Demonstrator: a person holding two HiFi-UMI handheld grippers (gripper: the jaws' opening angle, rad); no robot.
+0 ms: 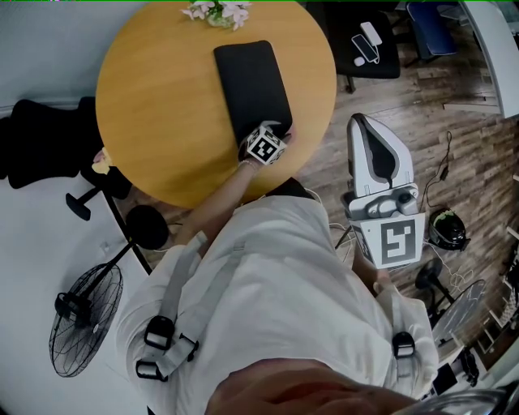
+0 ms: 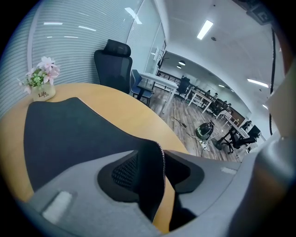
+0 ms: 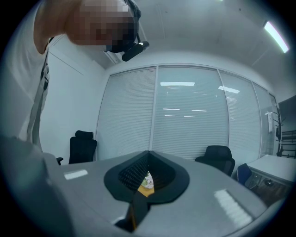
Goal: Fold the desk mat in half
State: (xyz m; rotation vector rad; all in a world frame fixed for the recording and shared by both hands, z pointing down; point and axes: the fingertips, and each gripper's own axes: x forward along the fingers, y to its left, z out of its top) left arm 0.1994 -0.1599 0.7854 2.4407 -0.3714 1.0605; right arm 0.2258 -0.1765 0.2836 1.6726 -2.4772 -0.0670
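The black desk mat (image 1: 251,85) lies on the round wooden table (image 1: 154,105), its long side running away from me. My left gripper (image 1: 274,130) is at the mat's near right corner. In the left gripper view the mat (image 2: 69,134) spreads ahead, and its near edge rises between the jaws of the left gripper (image 2: 159,162). The jaws stand apart, with bare table showing in the gap at the right. My right gripper (image 1: 363,126) hangs off the table's right side over the floor. In its own view the right gripper (image 3: 149,155) is shut on nothing.
A small pot of flowers (image 1: 217,12) stands at the table's far edge, also visible as the flower pot (image 2: 42,85). Black office chairs (image 1: 40,142) (image 2: 113,65) flank the table. A floor fan (image 1: 81,312) stands at lower left, and cables and a round device (image 1: 446,228) lie on the floor at right.
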